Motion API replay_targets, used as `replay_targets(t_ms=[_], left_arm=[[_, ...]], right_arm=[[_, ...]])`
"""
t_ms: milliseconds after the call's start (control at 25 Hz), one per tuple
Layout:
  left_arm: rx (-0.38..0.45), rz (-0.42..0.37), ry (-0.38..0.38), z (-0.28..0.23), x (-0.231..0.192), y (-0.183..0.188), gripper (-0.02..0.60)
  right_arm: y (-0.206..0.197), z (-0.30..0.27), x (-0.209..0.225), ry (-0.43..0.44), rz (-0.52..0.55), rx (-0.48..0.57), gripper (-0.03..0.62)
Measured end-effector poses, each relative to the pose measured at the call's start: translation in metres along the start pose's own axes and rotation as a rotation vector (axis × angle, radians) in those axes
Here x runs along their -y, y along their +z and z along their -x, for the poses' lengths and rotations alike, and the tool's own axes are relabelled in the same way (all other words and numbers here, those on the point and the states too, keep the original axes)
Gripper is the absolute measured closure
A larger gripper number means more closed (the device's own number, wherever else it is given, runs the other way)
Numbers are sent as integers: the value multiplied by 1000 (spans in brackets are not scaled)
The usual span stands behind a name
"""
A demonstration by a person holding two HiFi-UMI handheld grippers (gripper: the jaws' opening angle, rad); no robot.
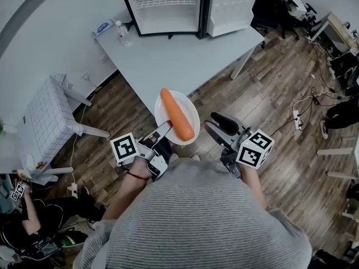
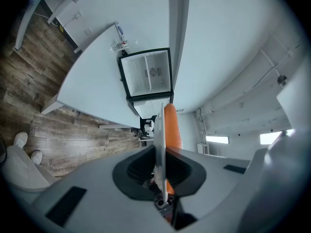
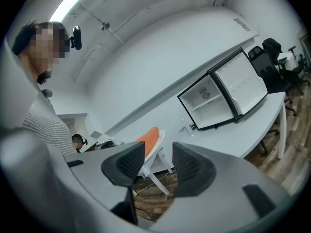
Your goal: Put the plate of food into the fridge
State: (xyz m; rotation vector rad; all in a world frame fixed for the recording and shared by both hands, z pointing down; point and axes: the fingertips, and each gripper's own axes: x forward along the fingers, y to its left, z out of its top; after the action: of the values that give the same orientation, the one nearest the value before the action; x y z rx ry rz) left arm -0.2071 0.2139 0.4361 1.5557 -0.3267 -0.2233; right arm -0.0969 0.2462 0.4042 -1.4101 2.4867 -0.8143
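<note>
Mid-carry: left gripper (image 1: 164,129) fingers clenched on the plate (image 1: 190,107) rim, carrot (image 1: 177,115) just beyond them, right gripper (image 1: 213,123) fingers released and empty alongside; next, likely a level reach ahead across the surface (image 1: 168,60) into the open fridge (image 1: 167,7).

plate (image 1: 162,108): white, smooth | carrot (image 1: 177,115): orange, matt, smooth | desk (image 1: 168,60): pale grey, matt | floor (image 1: 263,100) under desk: grainy wood planks | right gripper (image 3: 158,149) fingers (image 3: 189,166): black ribbed matt plastic | sweater (image 1: 207,217): striped knit cloth
</note>
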Motion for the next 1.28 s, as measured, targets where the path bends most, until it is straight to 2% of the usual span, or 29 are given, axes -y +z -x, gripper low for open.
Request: replay_targets(t_ms=[520,680,840,1040,1280], left_arm=[[33,12,8,-38,-3,-22,545],[50,13,20,-42,-8,-15,545],[67,13,18,-57,-9,2,545],[67,11,0,-86,-8,29,545],[83,10,4,-115,-11,74,545]], right_arm=[[14,43,37,0,54,-2,418],[18,40,45,-4,76,-8,418],[26,30,57,-15,151,-26,421],[53,14,88,-34,179,12,541],[82,-16,129,-46,191,18,580]])
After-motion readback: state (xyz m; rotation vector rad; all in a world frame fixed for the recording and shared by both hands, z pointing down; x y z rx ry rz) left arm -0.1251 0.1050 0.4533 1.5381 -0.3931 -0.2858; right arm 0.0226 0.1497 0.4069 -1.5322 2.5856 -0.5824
